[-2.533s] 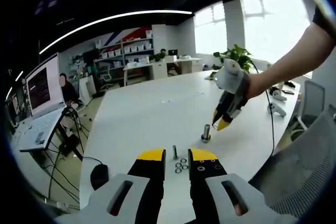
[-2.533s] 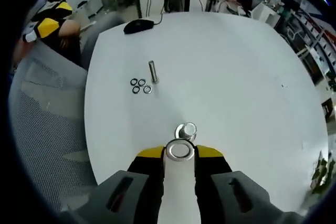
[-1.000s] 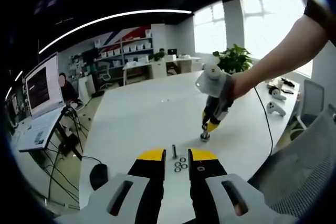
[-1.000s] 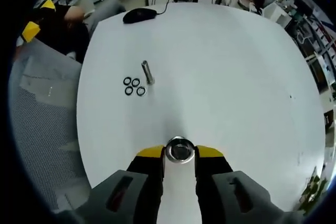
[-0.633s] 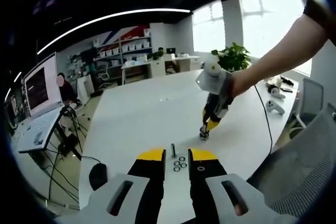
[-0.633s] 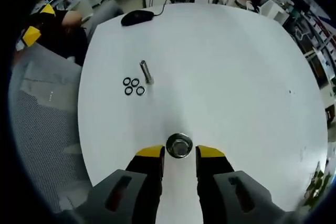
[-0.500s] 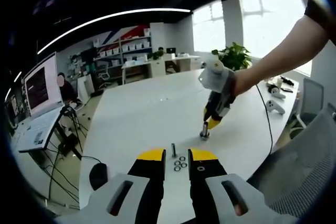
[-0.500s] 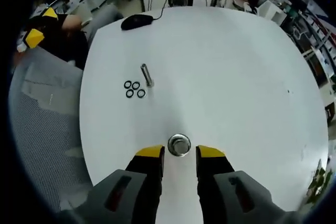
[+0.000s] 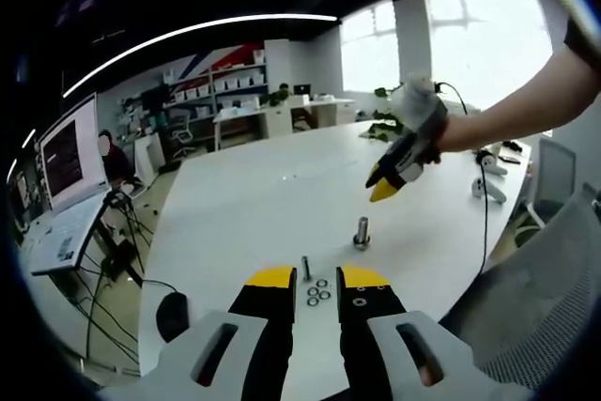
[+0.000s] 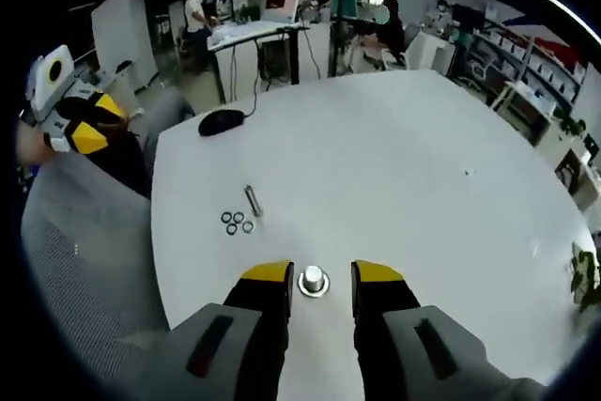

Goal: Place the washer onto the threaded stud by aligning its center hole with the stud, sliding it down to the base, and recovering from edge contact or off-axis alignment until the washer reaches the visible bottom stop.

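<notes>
The threaded stud (image 9: 362, 229) stands upright on the white table (image 9: 254, 204), with the washer (image 9: 361, 244) ringed around its foot. From above, the stud (image 10: 312, 279) shows with the washer (image 10: 301, 288) as a bright ring low around it. My right gripper (image 10: 321, 274) is open and raised above the stud, touching nothing. It hangs in the air up and right of the stud as the right gripper (image 9: 387, 185), held by a person's arm. My left gripper (image 9: 317, 278) is open and empty near the table's front edge.
A thin loose bolt (image 9: 305, 268) and several spare washers (image 9: 317, 293) lie just beyond my left jaws; the same bolt (image 10: 251, 200) and washers (image 10: 237, 223) sit left of the stud. A black mouse (image 10: 222, 121) rests near the table edge. A mesh chair (image 9: 545, 288) stands at the right.
My right gripper opened and let go of the washer on the stud, then lifted up and away from it. My left gripper has stayed put.
</notes>
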